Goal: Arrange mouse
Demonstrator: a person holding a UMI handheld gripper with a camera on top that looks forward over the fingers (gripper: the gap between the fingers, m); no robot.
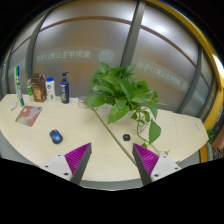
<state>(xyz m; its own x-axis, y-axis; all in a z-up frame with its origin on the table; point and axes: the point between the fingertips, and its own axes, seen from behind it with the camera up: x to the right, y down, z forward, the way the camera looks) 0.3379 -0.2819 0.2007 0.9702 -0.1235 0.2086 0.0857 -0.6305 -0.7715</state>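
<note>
A small dark blue mouse (55,136) lies on the cream table (105,150), ahead of my left finger and a little to its left. My gripper (112,158) is open and empty above the table's near part, its magenta pads (77,157) wide apart. Nothing stands between the fingers. The mouse is well beyond the fingertips.
A leafy green potted plant (125,95) stands at the middle right. Several bottles and a box (48,88) stand at the far left, with a booklet (29,115) lying nearby. A small black round thing (126,138) lies just ahead of the right finger. Glass walls lie behind.
</note>
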